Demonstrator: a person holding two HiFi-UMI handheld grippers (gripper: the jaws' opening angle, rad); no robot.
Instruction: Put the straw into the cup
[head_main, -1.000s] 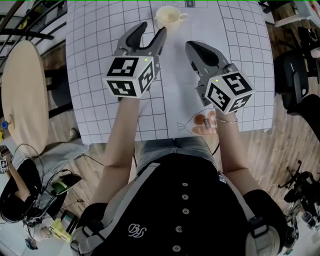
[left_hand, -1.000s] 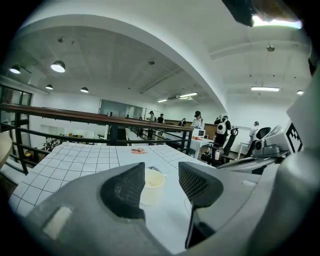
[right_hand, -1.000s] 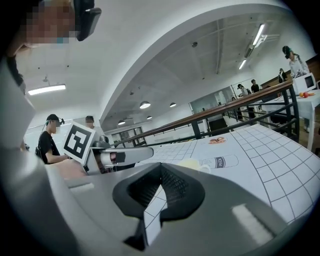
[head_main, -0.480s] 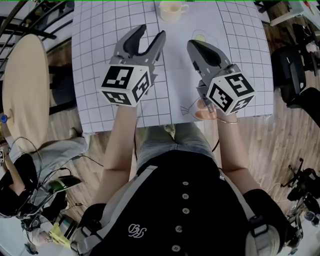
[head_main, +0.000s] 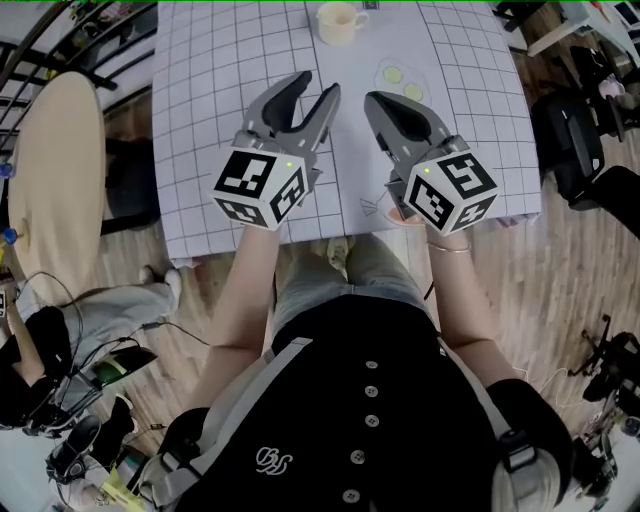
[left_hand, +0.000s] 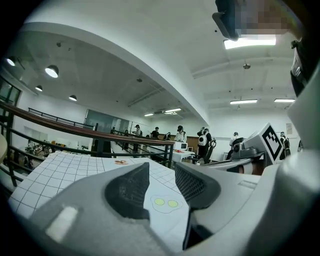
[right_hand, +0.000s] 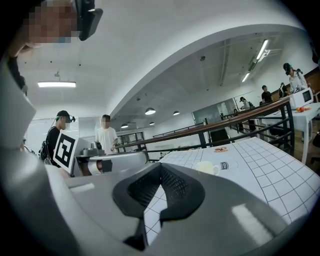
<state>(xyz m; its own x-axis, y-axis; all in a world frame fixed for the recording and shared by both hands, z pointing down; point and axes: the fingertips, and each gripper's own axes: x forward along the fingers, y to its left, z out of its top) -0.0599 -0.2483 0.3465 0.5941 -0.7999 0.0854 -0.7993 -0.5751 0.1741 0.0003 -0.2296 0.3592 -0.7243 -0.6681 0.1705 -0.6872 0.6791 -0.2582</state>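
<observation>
Head view: cup (head_main: 338, 22) stands upright on the table (head_main: 220, 80), handle pointing right. Left gripper (head_main: 316, 85) fingers, just closing, are apart and empty. Right gripper (head_main: 376, 100) fingers are together.

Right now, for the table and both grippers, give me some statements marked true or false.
1. The cup stands on the grid sheet beyond both grippers. True.
2. The left gripper has its fingers pressed together. False: they stand apart with nothing between them, though they have just been closing.
3. The right gripper holds a straw. False: its fingers are shut on nothing, and no straw is in view.
4. Two green dots are drawn on the sheet. True.
</observation>
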